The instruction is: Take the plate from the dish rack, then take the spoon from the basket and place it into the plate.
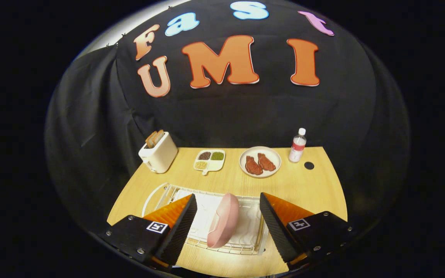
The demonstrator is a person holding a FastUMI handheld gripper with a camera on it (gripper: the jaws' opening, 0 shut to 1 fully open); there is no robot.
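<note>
A pink plate [223, 221] stands on edge in the white wire dish rack [245, 247] on the wooden table. My gripper [228, 216] hangs above the rack, open, with its fingers wide apart on either side of the plate. The plate's rim sits in the gap between the fingertips, touching neither. Part of the rack's left side is hidden behind the left finger [180, 224].
Beyond the rack, at the table's back, stand a white toaster [158, 152] with bread slices, a divided dish [209, 160] of beans, a white plate [260, 161] with two meat pieces and a small water bottle [297, 145]. A dark round hole [309, 165] lies by the bottle.
</note>
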